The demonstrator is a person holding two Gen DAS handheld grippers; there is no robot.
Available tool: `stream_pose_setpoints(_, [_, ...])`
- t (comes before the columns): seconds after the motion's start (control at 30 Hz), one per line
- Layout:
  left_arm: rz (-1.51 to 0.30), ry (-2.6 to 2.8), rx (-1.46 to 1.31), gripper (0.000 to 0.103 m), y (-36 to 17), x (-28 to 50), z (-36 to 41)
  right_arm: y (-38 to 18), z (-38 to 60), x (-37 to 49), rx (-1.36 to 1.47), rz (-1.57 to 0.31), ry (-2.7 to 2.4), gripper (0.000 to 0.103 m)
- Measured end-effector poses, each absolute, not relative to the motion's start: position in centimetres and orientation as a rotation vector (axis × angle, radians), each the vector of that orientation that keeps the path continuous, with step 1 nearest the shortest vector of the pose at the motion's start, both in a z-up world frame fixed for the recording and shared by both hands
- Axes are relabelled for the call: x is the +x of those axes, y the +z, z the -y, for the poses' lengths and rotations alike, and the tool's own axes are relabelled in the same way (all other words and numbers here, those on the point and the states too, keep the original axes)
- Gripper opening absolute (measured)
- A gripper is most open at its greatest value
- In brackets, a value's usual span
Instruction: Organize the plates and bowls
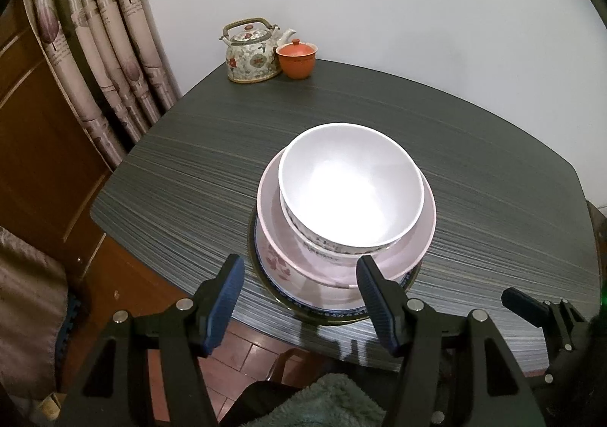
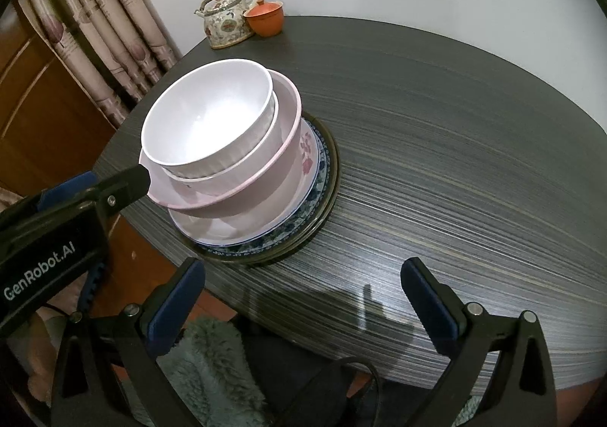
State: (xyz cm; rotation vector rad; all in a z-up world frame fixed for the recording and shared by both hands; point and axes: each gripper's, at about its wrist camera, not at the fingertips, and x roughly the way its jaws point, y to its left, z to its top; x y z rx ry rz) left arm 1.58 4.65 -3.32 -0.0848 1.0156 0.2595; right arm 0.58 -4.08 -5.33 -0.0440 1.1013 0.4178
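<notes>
Where the dark striped table (image 1: 436, 116) meets the curtain (image 1: 95, 47) at its far left corner, a flowered teapot (image 1: 252, 55) stands just beside an orange lidded cup (image 1: 296, 57), the two touching or nearly so. Nearer the front edge, left of the table's middle, sits the stack: a dark-rimmed plate (image 2: 328, 176) at the bottom, a blue-patterned plate (image 2: 320, 165) on it, then a pink bowl (image 1: 425, 233) with a red flower print, and a white bowl (image 1: 351, 184) nested upright on top, with what looks like another white bowl just under it. At the front edge, the left gripper (image 1: 299, 271) stands with its blue-padded jaws apart, one on each side of the stack's near rim, gripping nothing. Further right, the right gripper (image 2: 303, 275) is spread wide over bare tabletop, released and empty, beside the stack.
</notes>
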Motion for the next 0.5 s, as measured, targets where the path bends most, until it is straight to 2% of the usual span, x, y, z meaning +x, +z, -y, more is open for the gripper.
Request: stream_pose_setpoints(0.5, [-1.036, 0.265, -0.095, 0.063, -3.67, 1.77, -5.01, -5.28, 3.65, 0.29, -0.054, -1.102, 0.419, 0.103])
